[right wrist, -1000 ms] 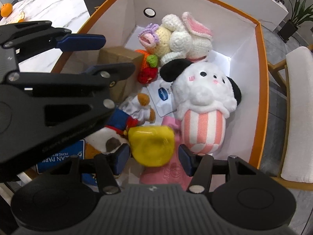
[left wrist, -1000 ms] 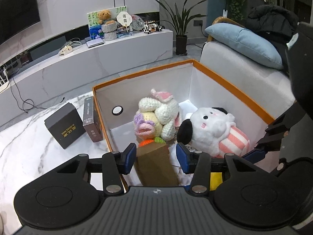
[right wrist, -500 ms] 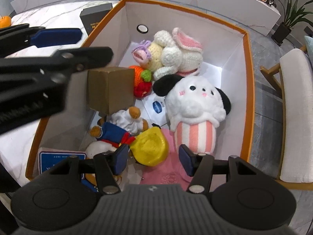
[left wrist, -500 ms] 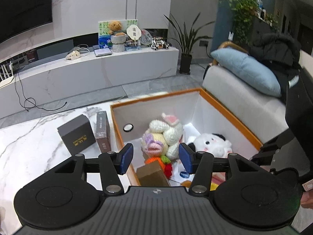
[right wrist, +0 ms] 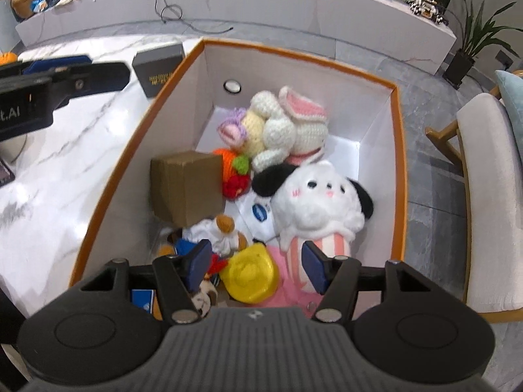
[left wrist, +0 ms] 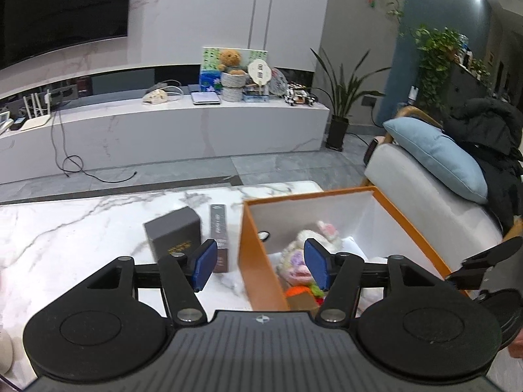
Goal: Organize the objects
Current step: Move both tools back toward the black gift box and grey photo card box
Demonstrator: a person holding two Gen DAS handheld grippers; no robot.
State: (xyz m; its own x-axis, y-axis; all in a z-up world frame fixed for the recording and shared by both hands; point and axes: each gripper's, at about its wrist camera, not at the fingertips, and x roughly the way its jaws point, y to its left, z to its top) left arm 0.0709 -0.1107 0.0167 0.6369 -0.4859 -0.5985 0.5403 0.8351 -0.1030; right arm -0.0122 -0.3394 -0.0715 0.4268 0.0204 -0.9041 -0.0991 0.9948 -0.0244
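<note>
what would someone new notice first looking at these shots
The orange-rimmed box on the marble table, packed with toys: a white plush dog in a striped cup at its right, crocheted dolls behind, a brown carton at left. Both grippers, left gripper and right gripper, are open and empty.

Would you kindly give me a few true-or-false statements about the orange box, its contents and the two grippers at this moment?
1. The brown cardboard box sits inside the orange box. True.
2. The right gripper is clamped on the yellow toy. False: its jaws are open above it.
3. The dark gift box stands on the marble table outside the orange box. True.
4. The left gripper holds a plush. False: it is open and holds nothing.
</note>
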